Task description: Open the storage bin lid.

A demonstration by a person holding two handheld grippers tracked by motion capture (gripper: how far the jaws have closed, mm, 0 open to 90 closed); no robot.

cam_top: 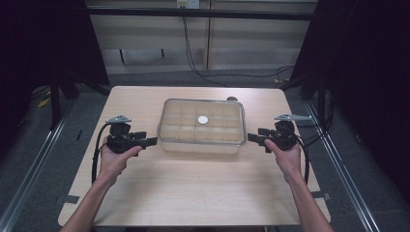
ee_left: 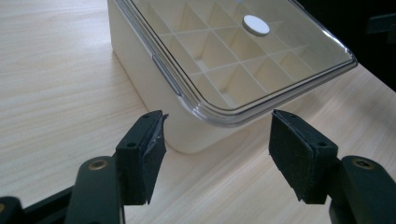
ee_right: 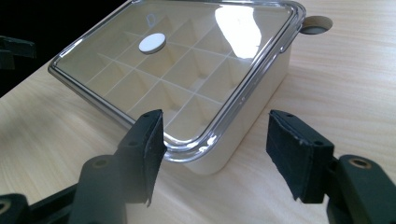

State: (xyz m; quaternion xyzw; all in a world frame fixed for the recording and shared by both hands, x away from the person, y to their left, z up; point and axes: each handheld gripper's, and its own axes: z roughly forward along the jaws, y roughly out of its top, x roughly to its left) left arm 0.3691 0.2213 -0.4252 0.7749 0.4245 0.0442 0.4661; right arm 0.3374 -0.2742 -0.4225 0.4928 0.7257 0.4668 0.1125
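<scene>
A cream box (cam_top: 202, 142) with a grid of compartments stands at the middle of the wooden table (cam_top: 203, 188). A clear lid (cam_top: 183, 121) covers it, with a round white disc (cam_top: 203, 119) at its centre. My left gripper (cam_top: 151, 141) hovers just off the box's left near corner, jaws open and empty. My right gripper (cam_top: 252, 138) hovers off the right near corner, also open and empty. In the left gripper view the box's corner (ee_left: 196, 135) lies just ahead of my left gripper (ee_left: 217, 140). In the right gripper view the lid's corner (ee_right: 187, 151) lies ahead of my right gripper (ee_right: 215, 144).
A round hole (ee_right: 315, 24) is set in the tabletop just behind the box. Bare wood runs from the box to the table's near edge. Dark curtains and metal floor rails flank the table, and cables cross the floor behind it.
</scene>
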